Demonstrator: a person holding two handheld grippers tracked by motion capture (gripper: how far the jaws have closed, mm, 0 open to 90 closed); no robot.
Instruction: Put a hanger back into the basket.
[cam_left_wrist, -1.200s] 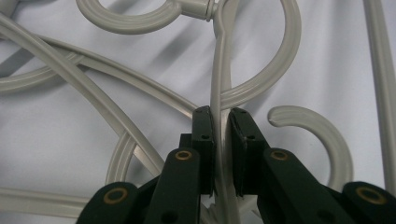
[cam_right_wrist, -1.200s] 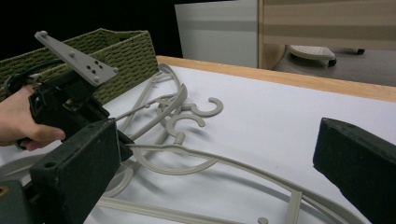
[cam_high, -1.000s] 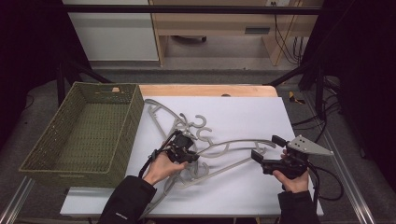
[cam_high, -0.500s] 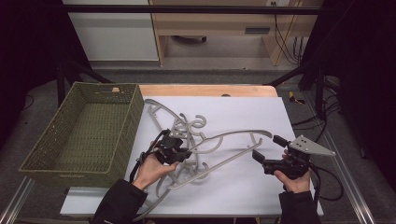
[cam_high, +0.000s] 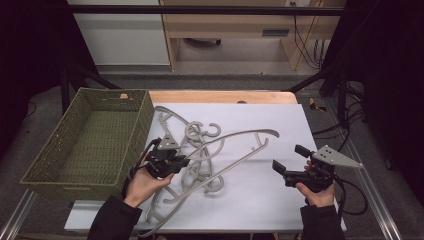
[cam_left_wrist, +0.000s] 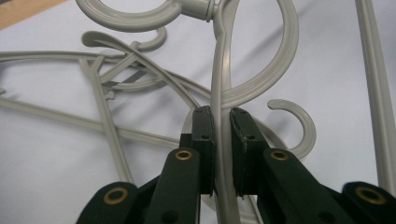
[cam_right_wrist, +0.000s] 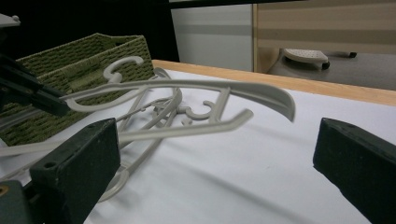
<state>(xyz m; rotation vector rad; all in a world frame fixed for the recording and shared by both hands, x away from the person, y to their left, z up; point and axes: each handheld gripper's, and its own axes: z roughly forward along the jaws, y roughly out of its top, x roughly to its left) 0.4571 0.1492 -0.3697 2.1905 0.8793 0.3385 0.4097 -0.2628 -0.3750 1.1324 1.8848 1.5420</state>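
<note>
**Now lifting one hanger out of the tangle**

Clearly the work in hand is a grey plastic hanger (cam_high: 227, 150), and I have it pinched by its bar in my left gripper (cam_high: 167, 159). Seen from the left gripper view, the two black pads (cam_left_wrist: 204, 135) sit tight on either side of the thin grey bar, which runs up between them toward the hook collar at the top. From above, the hanger stretches from my left gripper across to the right, its far arm tip raised off the white table cover (cam_high: 280, 120); the right gripper view shows that arm hanging in the air above the sheet.

Under and around it lies the pile of other hangers (cam_high: 192, 132), hooks and arms crossing each other just beside the held one. I cannot tell whether any of them is caught on it.

To the left stands the green woven basket (cam_high: 90, 135), empty, its near wall close to my left hand (cam_high: 145, 182).

My right gripper (cam_high: 292, 167) rests near the right edge of the table, well apart from the pile, jaws spread wide with nothing between them.

I judge this as the carry step: hanger gripped, not yet over the basket. Next I would need to raise it clear of the pile, watching for a snagged hook, then swing it left over the basket rim and let go.
</note>
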